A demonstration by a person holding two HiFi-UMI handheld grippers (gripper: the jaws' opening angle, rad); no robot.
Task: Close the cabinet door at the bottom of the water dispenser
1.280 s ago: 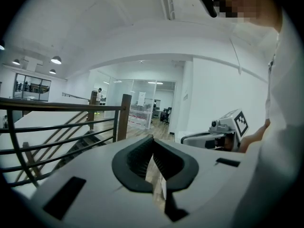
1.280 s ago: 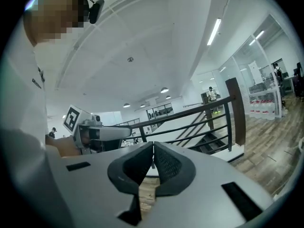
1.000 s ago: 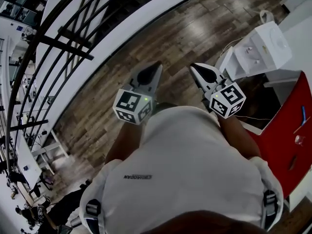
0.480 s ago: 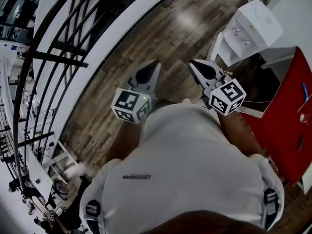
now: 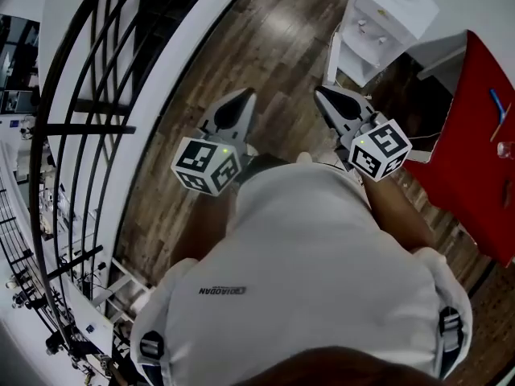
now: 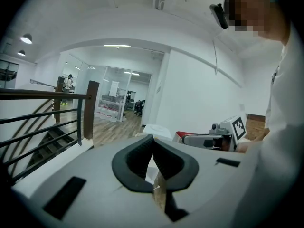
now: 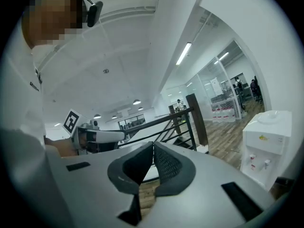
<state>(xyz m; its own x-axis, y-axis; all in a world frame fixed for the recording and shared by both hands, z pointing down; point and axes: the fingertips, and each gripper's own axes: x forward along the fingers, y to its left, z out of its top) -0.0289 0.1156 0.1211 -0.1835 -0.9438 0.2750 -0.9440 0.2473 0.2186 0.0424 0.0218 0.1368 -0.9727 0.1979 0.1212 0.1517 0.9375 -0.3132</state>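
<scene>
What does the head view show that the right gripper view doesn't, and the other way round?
Only the head view: the red surface next to the water dispenser.
Only the right gripper view: the ceiling light strip and the glass-walled room far behind.
Both: the dispenser, the black railing, the wood floor, the left gripper and the right gripper, whose jaws are together with nothing in them.
</scene>
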